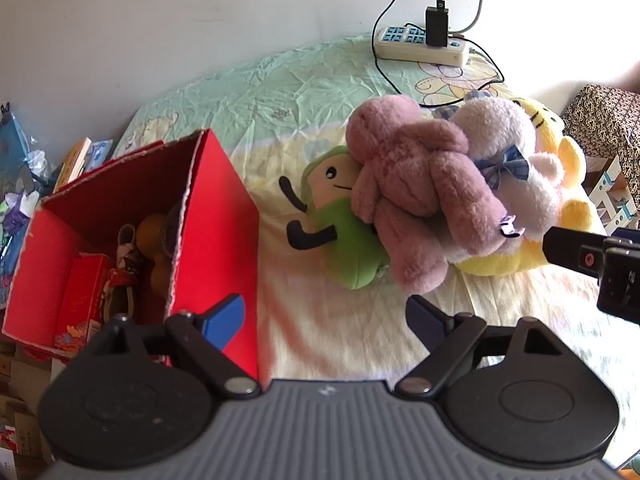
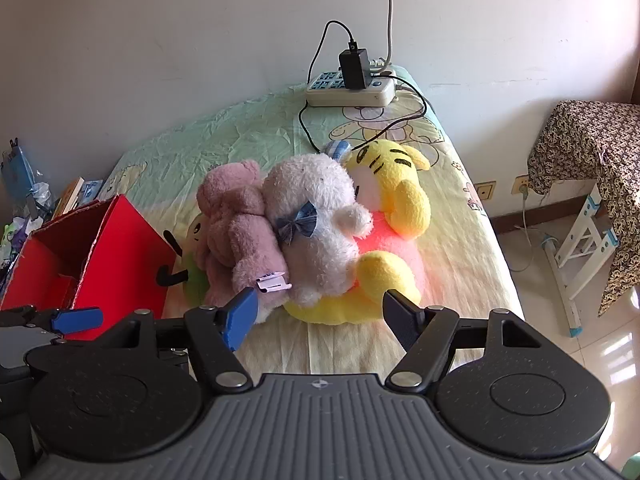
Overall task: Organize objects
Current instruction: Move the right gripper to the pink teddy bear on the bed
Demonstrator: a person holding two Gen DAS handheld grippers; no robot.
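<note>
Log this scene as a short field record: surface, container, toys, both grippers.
surface: bed sheet
container: red box, open, already holding items
toys: pink bear, white bear, yellow tiger, green plush, piled beside the box
left gripper: open, empty
right gripper: open, empty
far end: power strip
</note>
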